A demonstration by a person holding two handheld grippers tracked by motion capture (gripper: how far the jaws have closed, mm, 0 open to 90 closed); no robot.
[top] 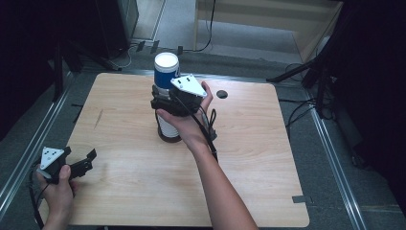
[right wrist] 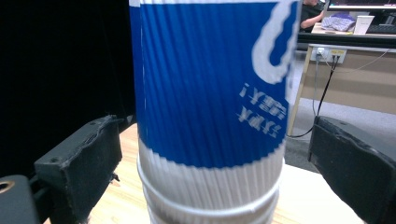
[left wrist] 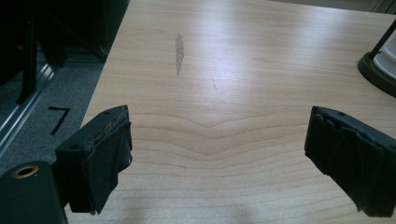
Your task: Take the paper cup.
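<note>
A stack of upturned ribbed paper cups stands in the middle of the wooden table (top: 268,158). Its top cup is blue (top: 166,72) (right wrist: 210,84) with a white bottom, and a white cup (top: 167,125) (right wrist: 210,191) shows under it, on a dark base (top: 168,138) (left wrist: 376,74). My right gripper (top: 162,99) (right wrist: 217,140) is open, with one jaw on each side of the blue cup's lower part and a gap on both sides. My left gripper (top: 79,155) (left wrist: 217,140) is open over the table's near left corner, with nothing between its jaws.
A dark round hole (top: 221,94) lies in the tabletop right of the stack, and a grey scuff (top: 98,119) (left wrist: 179,52) marks its left part. Metal rails, dark stand legs and cables ring the table on the floor.
</note>
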